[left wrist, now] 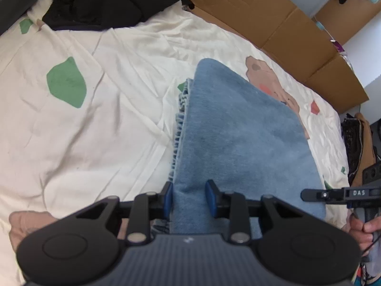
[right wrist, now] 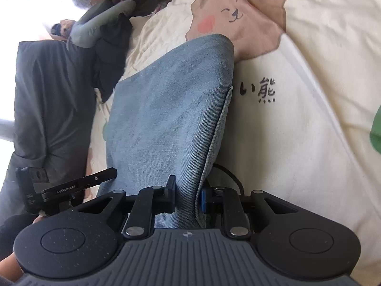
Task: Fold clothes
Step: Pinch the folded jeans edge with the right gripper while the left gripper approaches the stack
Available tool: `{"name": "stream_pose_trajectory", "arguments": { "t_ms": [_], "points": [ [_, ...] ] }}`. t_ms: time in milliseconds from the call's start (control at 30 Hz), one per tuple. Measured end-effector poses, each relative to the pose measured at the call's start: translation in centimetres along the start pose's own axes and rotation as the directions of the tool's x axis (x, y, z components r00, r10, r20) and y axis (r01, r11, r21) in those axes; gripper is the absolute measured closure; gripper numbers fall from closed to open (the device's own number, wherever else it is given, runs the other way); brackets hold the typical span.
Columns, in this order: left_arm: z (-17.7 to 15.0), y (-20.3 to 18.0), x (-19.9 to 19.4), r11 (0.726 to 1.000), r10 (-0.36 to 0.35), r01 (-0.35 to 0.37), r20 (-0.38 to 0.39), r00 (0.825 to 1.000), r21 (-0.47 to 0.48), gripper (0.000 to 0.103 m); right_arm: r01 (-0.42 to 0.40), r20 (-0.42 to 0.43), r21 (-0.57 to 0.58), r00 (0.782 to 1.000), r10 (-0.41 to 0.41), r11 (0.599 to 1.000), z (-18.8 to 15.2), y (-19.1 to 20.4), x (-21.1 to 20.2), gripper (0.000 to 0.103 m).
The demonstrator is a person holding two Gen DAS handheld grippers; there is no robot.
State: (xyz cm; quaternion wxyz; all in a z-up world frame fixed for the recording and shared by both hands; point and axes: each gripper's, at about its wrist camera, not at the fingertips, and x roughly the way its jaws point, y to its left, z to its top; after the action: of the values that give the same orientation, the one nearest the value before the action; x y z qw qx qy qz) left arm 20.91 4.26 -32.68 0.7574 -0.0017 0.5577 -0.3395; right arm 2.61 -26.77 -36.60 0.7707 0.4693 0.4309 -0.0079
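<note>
Folded blue jeans [left wrist: 240, 131] lie on a cream bedsheet [left wrist: 95, 143] printed with bears and green shapes, as two handheld grippers close on the jeans' near end. The left gripper [left wrist: 190, 196] has its blue pads on either side of a fold near the frayed hem, which runs along the jeans' left edge; the pads press the denim. The right gripper [right wrist: 187, 195] pinches the jeans beside their stitched right edge (a bear's face and black characters print the sheet just beyond). Left of the jeans the sheet is open and wrinkled. A black garment [left wrist: 107, 0] is heaped well beyond the jeans at the sheet's far edge, and flattened cardboard [left wrist: 273, 19] lines the bed's right side.
</note>
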Motion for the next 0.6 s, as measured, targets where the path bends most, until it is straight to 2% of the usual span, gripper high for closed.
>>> {"name": "stream_pose_trajectory", "arguments": {
  "t_ms": [233, 533, 600],
  "points": [
    [-0.2, -0.4, 0.4, 0.999, -0.041, 0.041, -0.010, 0.999, -0.013, 0.071, 0.033, 0.018, -0.028, 0.999, -0.033, 0.999, 0.9, 1.3, -2.6, 0.085],
    [-0.4, -2.1, 1.7, 0.996, -0.090, 0.090, -0.021, 0.996, -0.010, 0.071, 0.138, 0.047, -0.064, 0.990, -0.135, 0.988, 1.4, 1.5, -6.8, 0.086],
    [-0.3, -2.4, 1.9, 0.995, -0.099, 0.098, -0.023, 0.995, -0.013, 0.071, 0.159, 0.055, -0.068, 0.986, -0.156, 0.985, 1.6, 1.6, -7.9, 0.089]
  ]
}}
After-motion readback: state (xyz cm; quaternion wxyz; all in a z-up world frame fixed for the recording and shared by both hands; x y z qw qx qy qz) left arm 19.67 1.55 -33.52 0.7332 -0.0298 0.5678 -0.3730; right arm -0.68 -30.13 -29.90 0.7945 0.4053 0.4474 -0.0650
